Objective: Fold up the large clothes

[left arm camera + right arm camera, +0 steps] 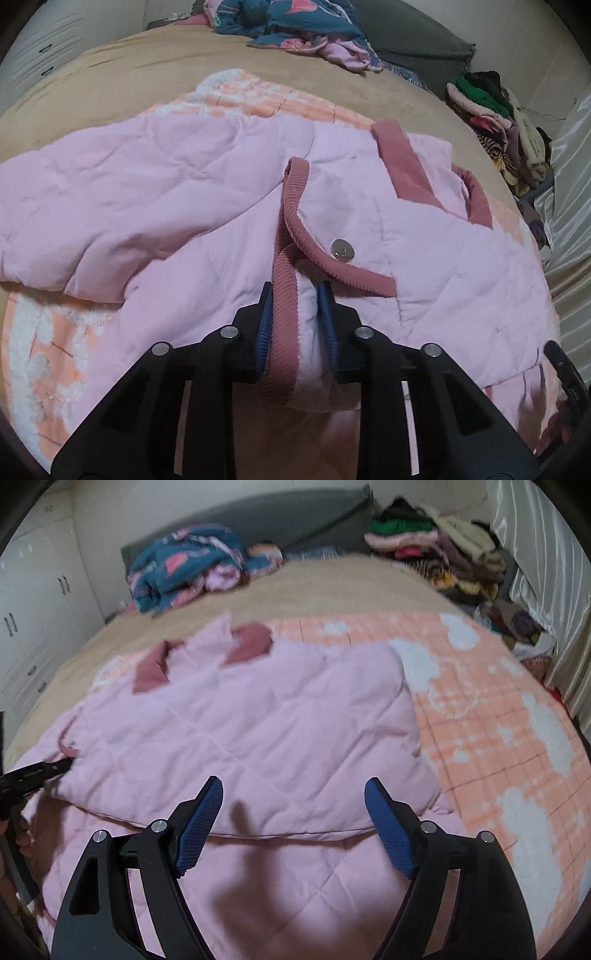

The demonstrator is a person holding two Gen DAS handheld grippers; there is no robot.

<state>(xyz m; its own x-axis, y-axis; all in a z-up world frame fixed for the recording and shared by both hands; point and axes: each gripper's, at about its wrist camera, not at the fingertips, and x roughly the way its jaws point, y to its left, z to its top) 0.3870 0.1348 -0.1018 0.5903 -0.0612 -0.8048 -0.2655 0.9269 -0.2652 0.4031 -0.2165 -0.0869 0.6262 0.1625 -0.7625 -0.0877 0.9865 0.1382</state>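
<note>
**A:** Left wrist view: where does the garment lie?

**B:** The pale pink quilted jacket with dusty-rose corduroy trim (207, 184) lies spread on the peach-and-white checked fleece blanket (48, 354), itself on the tan bedspread (122, 70). My left gripper (295, 325) pinches the trimmed front edge between its blue pads.

**A:** And the right?

**B:** My right gripper (293, 827) hovers with fingers spread wide, holding nothing, above the jacket's folded edge (295, 832). That edge runs crosswise just ahead of the pads (201, 823).

**A:** Which hand is nearer?

**B:** The right; I judge a short forward descent would meet the fold.
</note>
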